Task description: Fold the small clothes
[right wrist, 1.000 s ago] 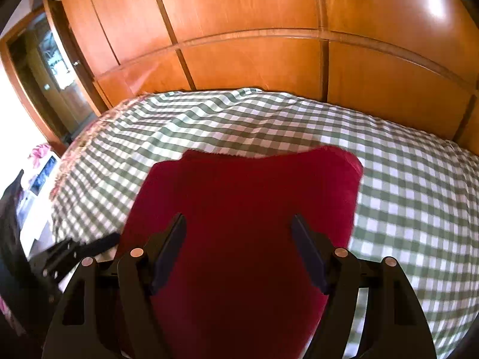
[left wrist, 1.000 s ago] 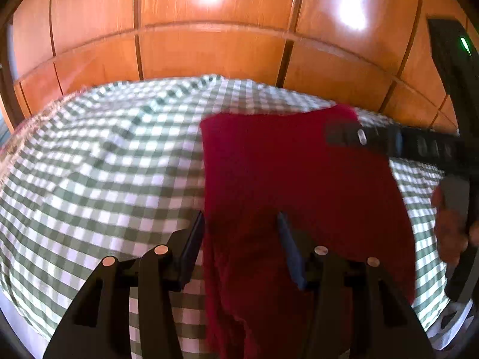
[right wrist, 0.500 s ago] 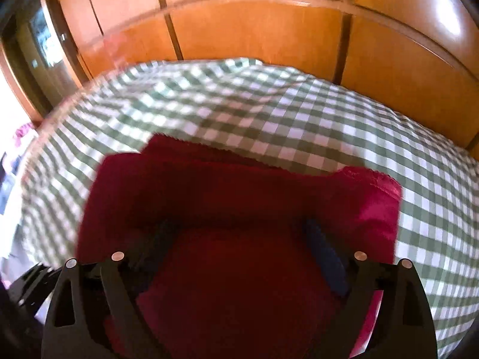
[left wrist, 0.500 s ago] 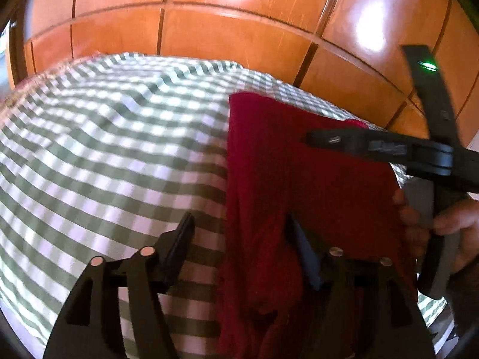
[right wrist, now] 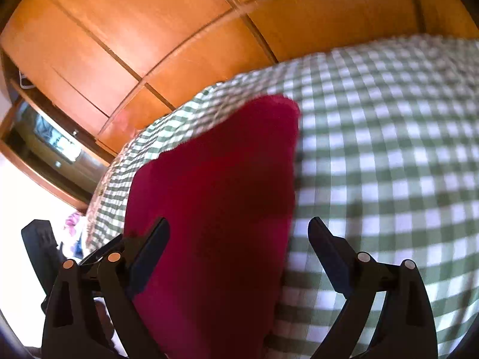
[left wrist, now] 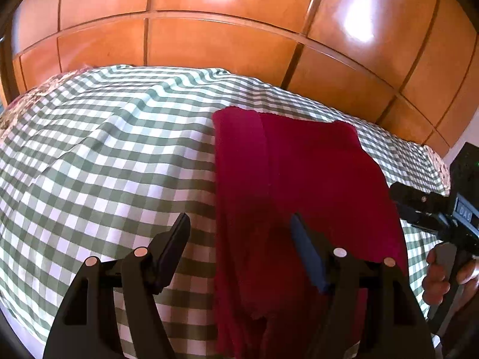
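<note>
Both grippers, left [left wrist: 239, 239] and right [right wrist: 239, 245], are hovering wide open, gripping nothing, straddling the red cloth's [left wrist: 299, 173] edges for another fold.

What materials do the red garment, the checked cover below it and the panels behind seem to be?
Red garment: soft matte knit or fleece, probably; fuzzy edges. Checked cover: thin woven cloth, likely cotton; it creases. Panels: glossy varnished wood or laminate; light glares on them.
</note>
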Action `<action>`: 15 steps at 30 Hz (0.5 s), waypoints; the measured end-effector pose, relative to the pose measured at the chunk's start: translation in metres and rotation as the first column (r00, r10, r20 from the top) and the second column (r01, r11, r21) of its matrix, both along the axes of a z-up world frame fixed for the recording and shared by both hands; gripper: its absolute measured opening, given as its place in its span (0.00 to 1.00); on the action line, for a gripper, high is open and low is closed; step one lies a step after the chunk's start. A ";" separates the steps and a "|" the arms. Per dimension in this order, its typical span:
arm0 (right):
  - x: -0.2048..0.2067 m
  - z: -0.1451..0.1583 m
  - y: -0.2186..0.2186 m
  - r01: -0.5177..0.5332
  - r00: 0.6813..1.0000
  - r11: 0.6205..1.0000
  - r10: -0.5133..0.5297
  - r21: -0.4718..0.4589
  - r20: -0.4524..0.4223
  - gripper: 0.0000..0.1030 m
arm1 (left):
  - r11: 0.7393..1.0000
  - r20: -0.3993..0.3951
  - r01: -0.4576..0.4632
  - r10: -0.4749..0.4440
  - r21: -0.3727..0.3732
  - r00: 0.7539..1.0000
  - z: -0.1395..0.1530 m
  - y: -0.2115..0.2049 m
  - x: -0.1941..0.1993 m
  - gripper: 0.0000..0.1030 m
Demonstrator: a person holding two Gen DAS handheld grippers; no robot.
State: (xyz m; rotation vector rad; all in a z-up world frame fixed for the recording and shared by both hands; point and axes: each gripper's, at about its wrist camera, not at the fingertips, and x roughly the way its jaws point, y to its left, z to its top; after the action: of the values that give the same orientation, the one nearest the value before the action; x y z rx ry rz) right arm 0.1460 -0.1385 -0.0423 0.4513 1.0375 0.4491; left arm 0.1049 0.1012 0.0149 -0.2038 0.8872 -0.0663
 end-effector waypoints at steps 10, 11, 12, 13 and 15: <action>0.011 -0.027 0.015 -0.081 0.994 0.993 0.086 0.084 -0.060 0.90 | 0.999 -0.001 0.038 -0.038 -0.020 0.999 -0.013 0.005 0.008 0.67; 0.012 -0.028 0.017 -0.089 0.994 0.992 0.095 0.087 -0.061 0.90 | 0.999 0.002 0.044 -0.044 -0.024 0.999 -0.014 0.006 0.008 0.67; 0.012 -0.028 0.020 -0.095 0.993 0.992 0.101 0.088 -0.061 0.90 | 0.998 0.004 0.049 -0.049 -0.029 0.999 -0.016 0.006 0.009 0.67; 0.013 -0.030 0.023 -0.104 0.992 0.990 0.110 0.092 -0.063 0.90 | 0.998 0.005 0.053 -0.053 -0.036 0.999 -0.017 0.007 0.010 0.67; 0.014 -0.031 0.023 -0.114 0.991 0.989 0.121 0.099 -0.065 0.90 | 0.996 0.005 0.063 -0.062 -0.060 0.998 -0.021 0.010 0.012 0.67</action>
State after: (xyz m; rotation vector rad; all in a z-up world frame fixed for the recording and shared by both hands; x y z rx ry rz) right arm 0.1598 -0.1156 -0.0729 0.4950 1.1189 0.5928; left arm 0.1164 0.1111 -0.0066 -0.2319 0.8893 -0.1516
